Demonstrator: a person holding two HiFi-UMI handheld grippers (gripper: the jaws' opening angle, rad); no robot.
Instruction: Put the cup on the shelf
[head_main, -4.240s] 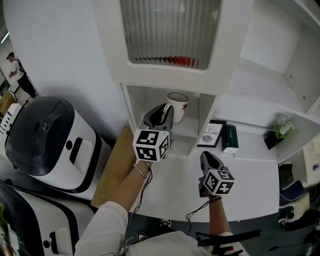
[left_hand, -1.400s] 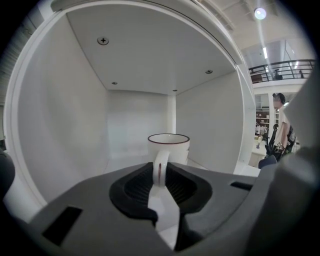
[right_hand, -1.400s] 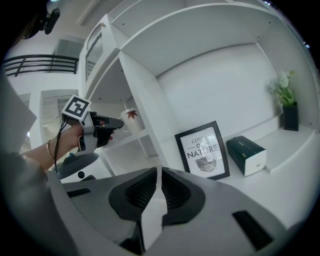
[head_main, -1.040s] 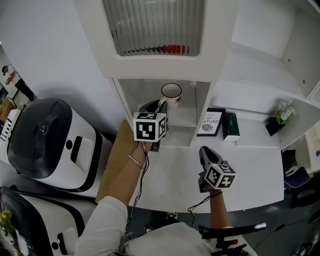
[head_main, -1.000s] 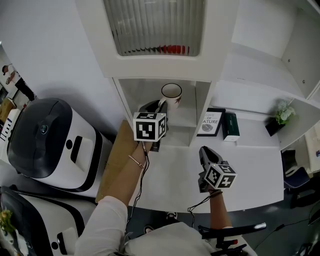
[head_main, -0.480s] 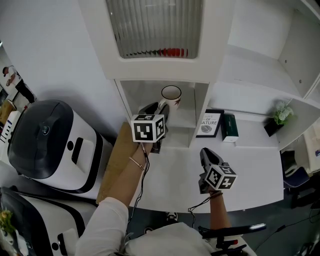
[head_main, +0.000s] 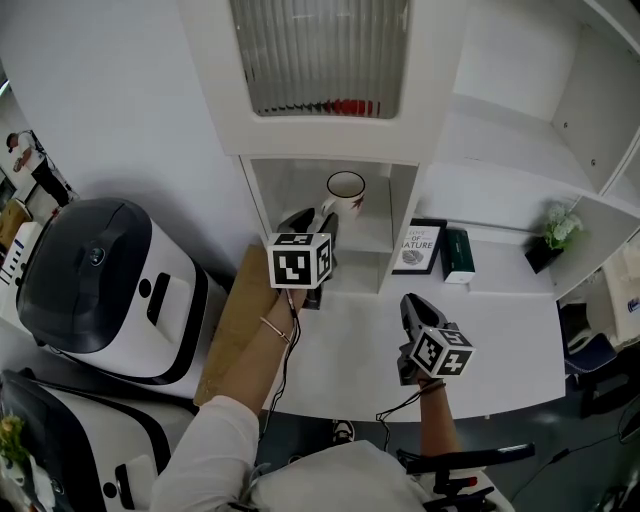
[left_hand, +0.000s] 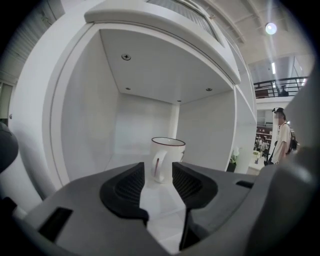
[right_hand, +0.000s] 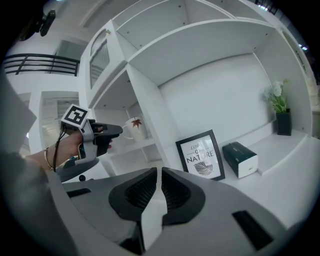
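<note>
Standing upright in the shelf (head_main: 378, 238) cubby: white cup (left_hand: 167, 156) w/ red leaf motif, handle facing L gripper (left_hand: 158, 171). Its jaws have just been opening, now wide apart, gripping nothing; cup sits beyond them, untouched. R gripper (right_hand: 159, 176): jaws nearly together, empty. Framed print (right_hand: 200, 156) reads "NATURE".

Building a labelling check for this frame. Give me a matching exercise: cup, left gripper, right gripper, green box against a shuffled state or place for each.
1 cup
2 left gripper
3 right gripper
4 green box

a jaws together, empty
b upright in the shelf cubby
c on the desk, right of the framed print
d jaws apart, pointed at the cup

Pairs: 1-b, 2-d, 3-a, 4-c.
The left gripper's jaws have just been opening; their pads touch nothing.
</note>
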